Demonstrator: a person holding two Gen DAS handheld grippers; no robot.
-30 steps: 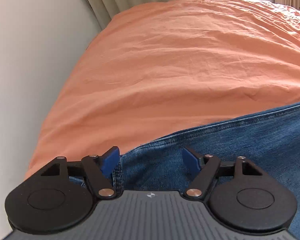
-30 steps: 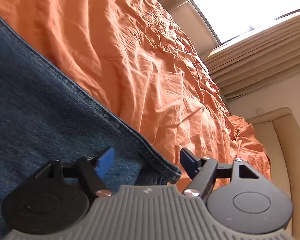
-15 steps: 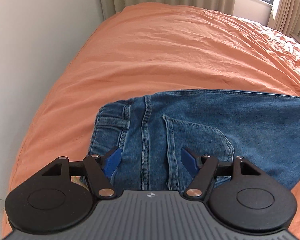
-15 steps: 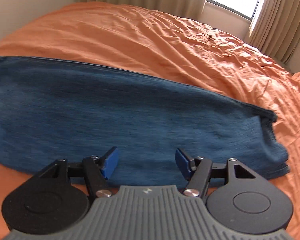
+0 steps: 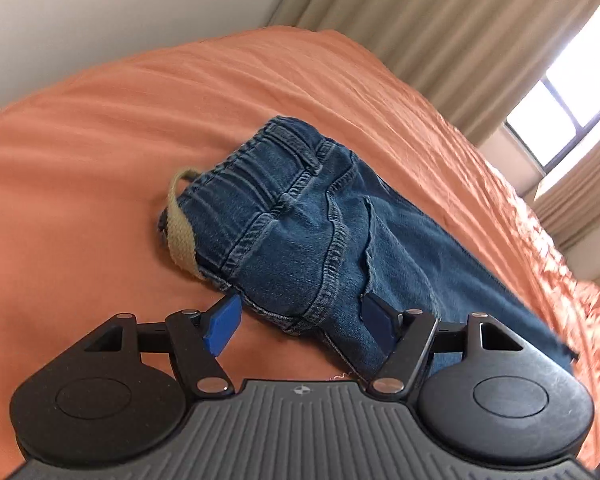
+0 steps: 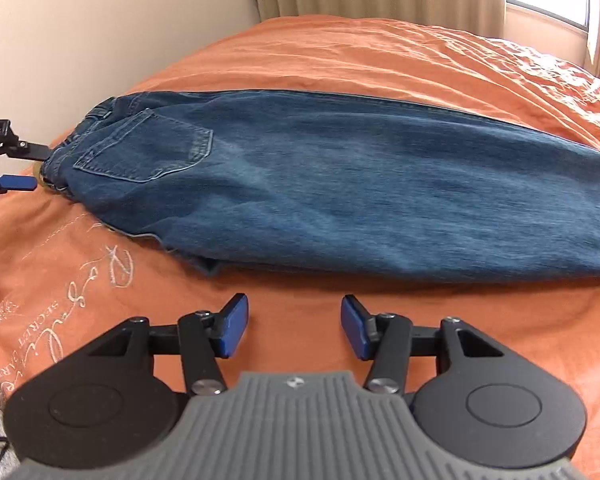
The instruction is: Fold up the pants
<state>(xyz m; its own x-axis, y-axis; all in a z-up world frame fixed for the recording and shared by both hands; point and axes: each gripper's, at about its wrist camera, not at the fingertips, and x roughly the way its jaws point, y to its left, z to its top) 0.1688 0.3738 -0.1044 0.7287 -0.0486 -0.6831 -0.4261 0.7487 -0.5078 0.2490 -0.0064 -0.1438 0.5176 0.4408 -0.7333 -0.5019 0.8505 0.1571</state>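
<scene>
The left gripper [image 5: 300,322] points steeply downward and is rolled to one side, its jaws spread wide with blue pads [image 5: 222,330] clear of any grip. The right gripper [image 6: 294,330] also tilts downward, sits level, and its jaws are closing on nothing

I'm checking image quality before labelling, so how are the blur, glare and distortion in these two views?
Left wrist view: window blown out white, jeans stitching sharp, far leg end smeared, bed bulging from the fisheye. Right wrist view: denim softly motion-blurred, window corner overexposed, claw crisp.
</scene>
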